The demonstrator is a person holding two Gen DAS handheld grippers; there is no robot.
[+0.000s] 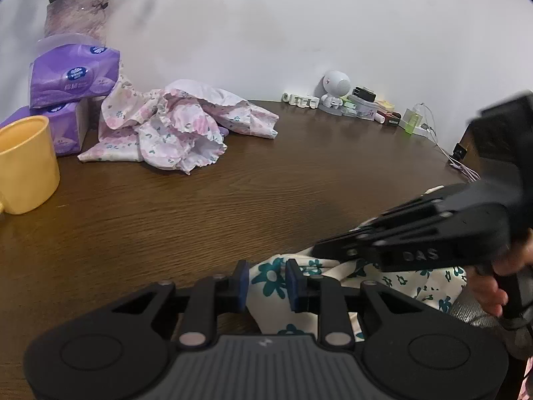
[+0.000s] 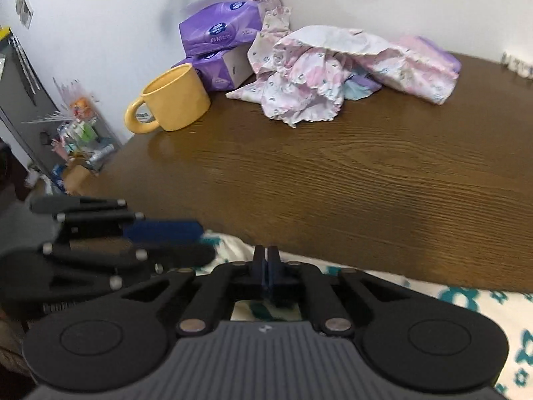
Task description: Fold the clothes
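A cream garment with teal flowers (image 1: pixel 269 280) is bunched at the near edge of the brown wooden table (image 1: pixel 216 206). My left gripper (image 1: pixel 268 283) is shut on a fold of it, and the cloth fills the gap between the blue pads (image 1: pixel 241 283). From the right, my right gripper (image 1: pixel 314 250) reaches in with its jaws together on the cloth's upper edge; a hand (image 1: pixel 493 286) holds its grip. In the right wrist view, the right gripper (image 2: pixel 266 266) is shut over the same garment (image 2: pixel 466 300), and the left gripper (image 2: pixel 205 241) lies just to its left.
A crumpled pink floral garment (image 1: pixel 173 126) (image 2: pixel 333 70) lies at the back of the table. Left of it are purple tissue packs (image 1: pixel 73 73) (image 2: pixel 216 26), a yellow mug (image 1: pixel 23 163) (image 2: pixel 173 100) and a vase (image 1: pixel 76 13). Small trinkets (image 1: pixel 336 96) and cables (image 1: pixel 459 163) line the far right.
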